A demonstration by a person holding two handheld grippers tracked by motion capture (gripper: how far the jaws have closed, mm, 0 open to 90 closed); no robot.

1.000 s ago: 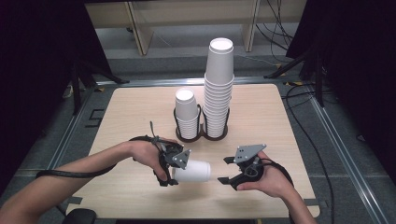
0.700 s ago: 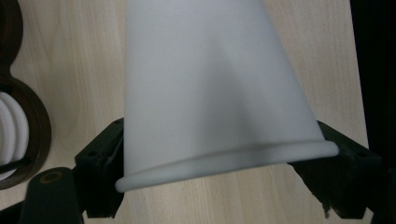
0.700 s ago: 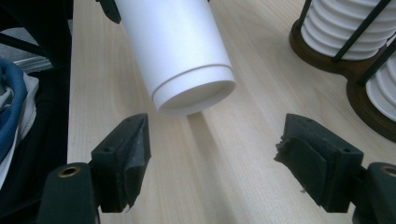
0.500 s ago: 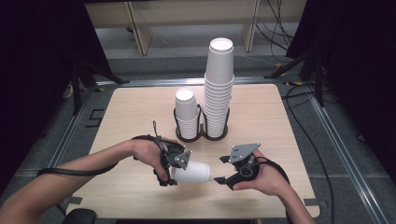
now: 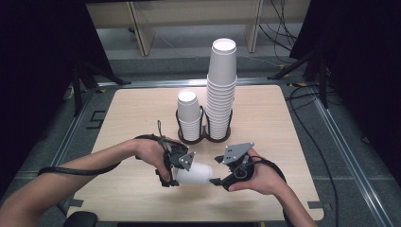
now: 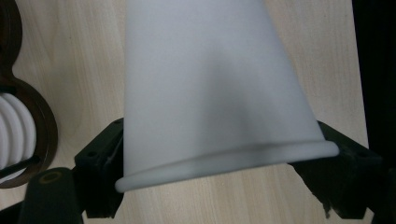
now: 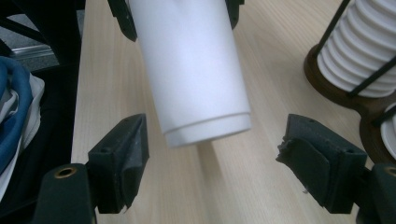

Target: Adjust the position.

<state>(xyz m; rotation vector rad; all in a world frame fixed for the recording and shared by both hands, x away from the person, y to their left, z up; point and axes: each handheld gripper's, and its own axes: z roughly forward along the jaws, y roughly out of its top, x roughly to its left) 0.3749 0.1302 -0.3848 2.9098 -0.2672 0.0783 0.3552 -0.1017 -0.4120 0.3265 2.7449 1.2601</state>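
I'm seeing the white paper cup (image 5: 193, 173) lying on its side just above the near part of the table, rim end clamped, base end pointing right and free; its plain wall is looking smooth and undented.

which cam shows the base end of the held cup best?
The right gripper view: the cup points its base straight at the camera. The left gripper view shows the rim end clamped in the left gripper. The high view shows the whole cup, small.
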